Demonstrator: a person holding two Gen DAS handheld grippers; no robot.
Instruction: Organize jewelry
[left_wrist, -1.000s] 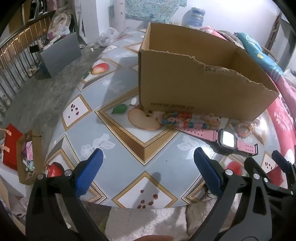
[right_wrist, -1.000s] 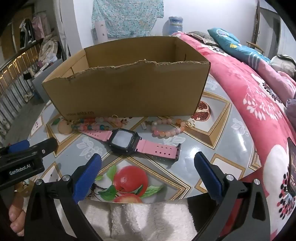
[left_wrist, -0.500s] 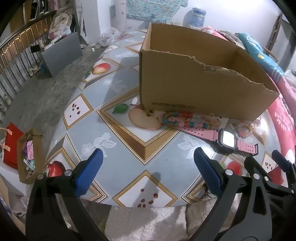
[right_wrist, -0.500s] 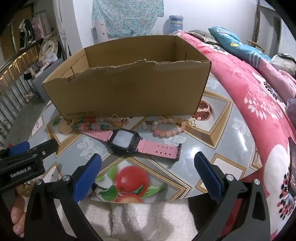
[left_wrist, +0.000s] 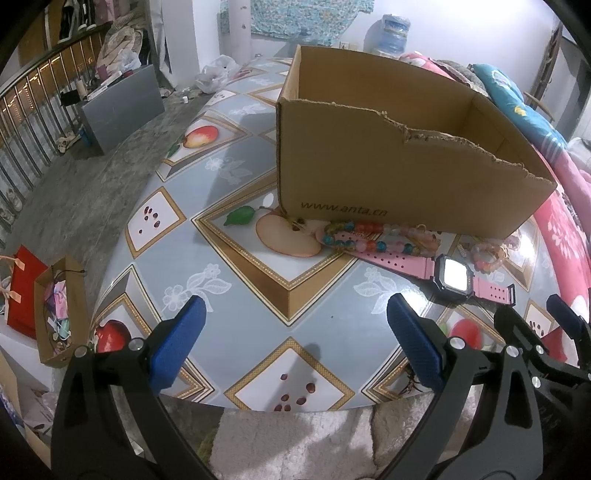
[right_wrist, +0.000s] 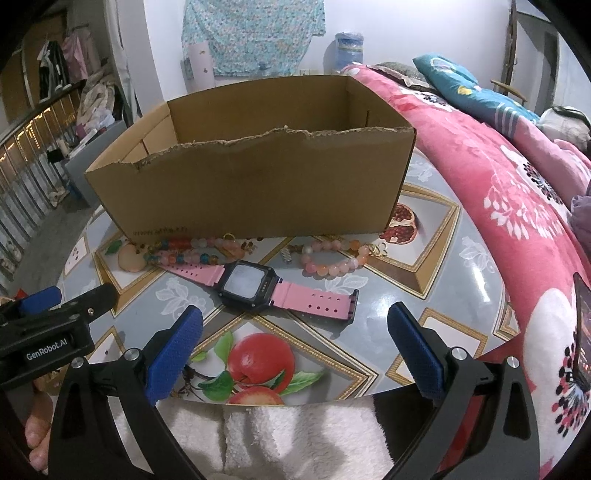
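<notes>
since the pink watch (right_wrist: 251, 286) lies flat on the slick table (right_wrist: 436, 258) with its strap end tucked under the coloured bead bracelet (right_wrist: 184, 254), a careless grab could drag those beads along or let the strap slide out of the claw; the thin strap gives little to bite on, so the fingers may scrape the tabletop; the torn front wall of the cardboard box (right_wrist: 258, 184) could also catch a dangling strap on the way in; both claws are wide open and empty; from the right claw (right_wrist: 291, 350) the watch sits at twelve o'clock, near, and the peach bead bracelet (right_wrist: 332, 258) at one o'clock beyond it, just before the box; from the left claw (left_wrist: 291, 347) the watch (left_wrist: 452, 275) lies at two o'clock, the coloured beads (left_wrist: 365, 240) at one o'clock against the box (left_wrist: 369, 166).
</notes>
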